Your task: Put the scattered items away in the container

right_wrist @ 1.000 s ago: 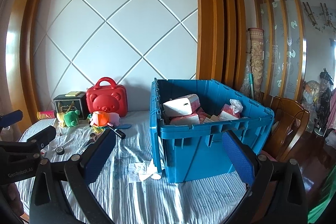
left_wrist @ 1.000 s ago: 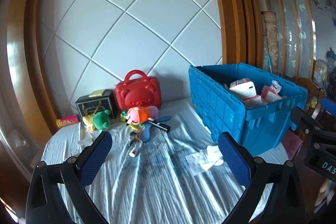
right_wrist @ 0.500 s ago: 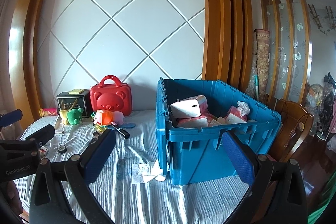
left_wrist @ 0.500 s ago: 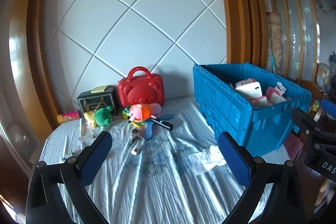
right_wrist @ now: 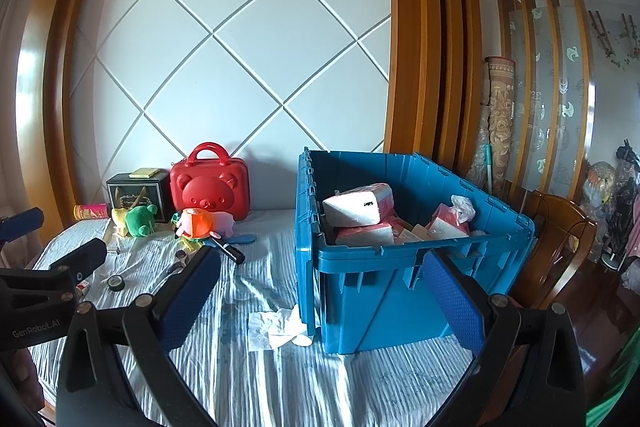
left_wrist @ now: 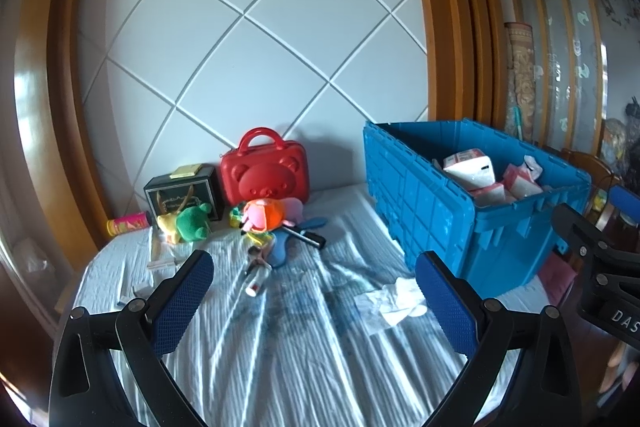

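Crate (right_wrist: 400,267): blue, open-topped, on the bed's right side, already part-filled with white-and-pink packs. Red case (left_wrist: 266,173): upright against the headboard, beside a black box (left_wrist: 184,191). Plush toys (left_wrist: 224,219): heaped just before them, small oddments near. Tissue (right_wrist: 280,327): crumpled, touching the crate's foot. Left gripper (left_wrist: 312,291) and right gripper (right_wrist: 320,291): both spread wide, holding nothing. Advisable: take soft items first, pinching mid-body, and release low inside the crate.
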